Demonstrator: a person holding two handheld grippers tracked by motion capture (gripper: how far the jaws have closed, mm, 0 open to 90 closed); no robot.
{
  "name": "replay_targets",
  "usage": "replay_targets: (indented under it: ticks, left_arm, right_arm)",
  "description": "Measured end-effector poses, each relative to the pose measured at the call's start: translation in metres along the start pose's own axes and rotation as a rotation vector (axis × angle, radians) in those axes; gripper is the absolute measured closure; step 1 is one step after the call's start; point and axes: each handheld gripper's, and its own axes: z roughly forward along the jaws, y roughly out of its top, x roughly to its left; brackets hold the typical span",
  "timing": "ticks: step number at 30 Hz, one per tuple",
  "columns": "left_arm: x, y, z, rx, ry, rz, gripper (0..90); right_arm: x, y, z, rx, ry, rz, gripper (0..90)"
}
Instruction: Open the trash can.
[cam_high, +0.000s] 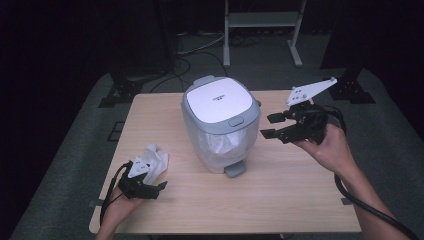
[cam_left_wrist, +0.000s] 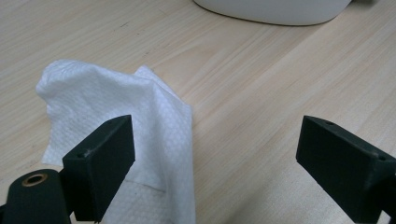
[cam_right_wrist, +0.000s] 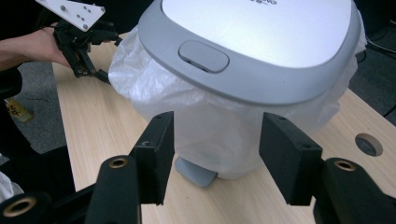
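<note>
A small pedal bin with a white and grey lid stands shut at the middle of the wooden table. A white plastic liner bulges out under the lid, and the grey pedal faces me. A crumpled white paper towel lies at the front left. My left gripper rests low beside the towel, open, with one jaw over the towel's edge. My right gripper hovers right of the bin, open, pointing at the liner with nothing between its jaws.
A white metal stand and loose cables are on the floor behind the table. A round cable hole sits in the tabletop beyond the bin. Bare wood lies in front of the bin and to its right.
</note>
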Motion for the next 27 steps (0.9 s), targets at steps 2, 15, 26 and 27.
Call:
replay_targets:
  ticks: [2,15,26,27]
  left_arm:
    - [0.000,0.000,0.000,-0.001,0.001,0.000,10.5]
    - [0.002,-0.001,-0.002,-0.001,0.008,-0.003,10.5]
    - [0.003,-0.002,-0.003,-0.003,0.015,-0.006,10.5]
    - [0.003,-0.002,-0.003,-0.005,0.016,-0.007,10.5]
  right_arm:
    - [0.001,0.002,0.001,0.003,0.002,-0.001,45.3]
    - [0.000,0.027,0.014,-0.013,0.038,-0.027,62.1]
    - [0.002,0.039,0.027,-0.003,0.050,-0.049,77.5]
    - [0.002,0.040,0.028,-0.001,0.050,-0.048,78.3]
